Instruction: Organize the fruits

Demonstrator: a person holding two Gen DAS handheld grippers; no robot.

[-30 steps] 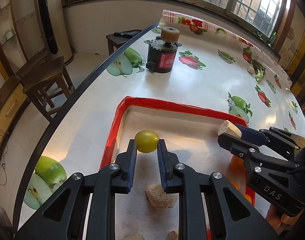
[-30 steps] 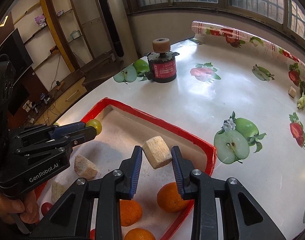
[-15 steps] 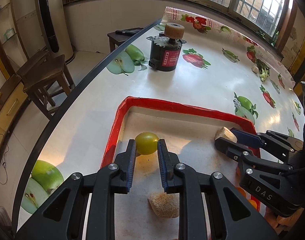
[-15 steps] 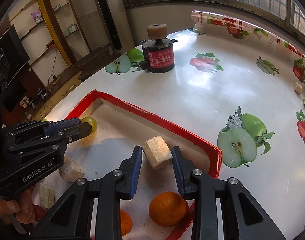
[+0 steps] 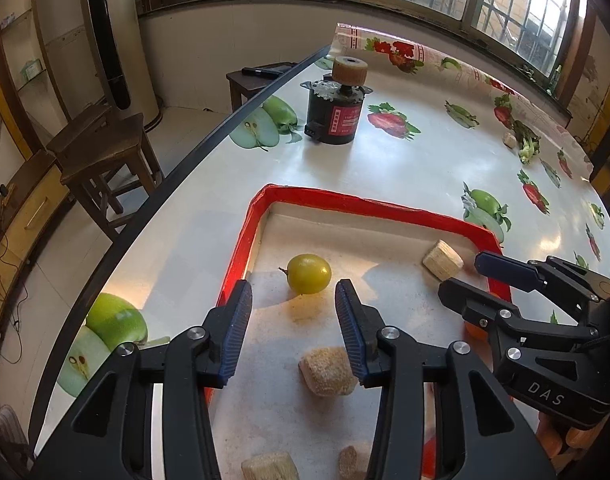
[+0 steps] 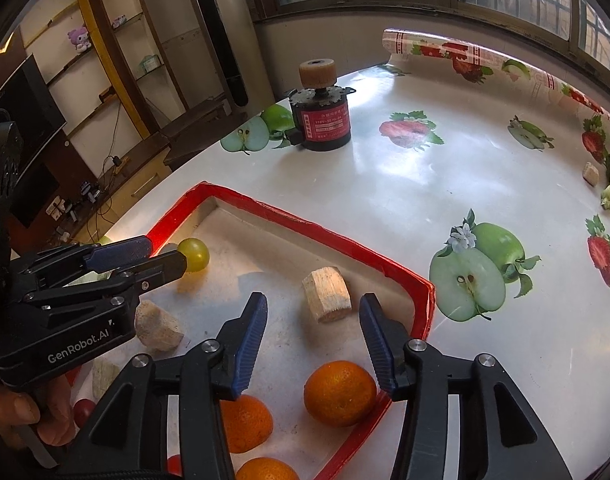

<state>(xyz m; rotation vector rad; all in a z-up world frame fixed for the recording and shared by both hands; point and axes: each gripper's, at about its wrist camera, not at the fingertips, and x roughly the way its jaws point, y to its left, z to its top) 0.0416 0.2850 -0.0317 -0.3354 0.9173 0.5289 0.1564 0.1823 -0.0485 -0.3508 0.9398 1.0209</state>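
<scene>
Left wrist: fruit [image 5: 308, 273] near tray rim [image 5: 241, 240]

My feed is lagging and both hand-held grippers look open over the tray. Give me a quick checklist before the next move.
1. Left hand-held gripper open, holding nothing: ok.
2. Right hand-held gripper open, holding nothing: ok.
3. Green fruit resting inside the red tray: ok.
4. Tan block resting in the tray, near its far right corner: ok.
5. Oranges inside the tray: ok.
6. Which item goes next: cannot tell.
</scene>
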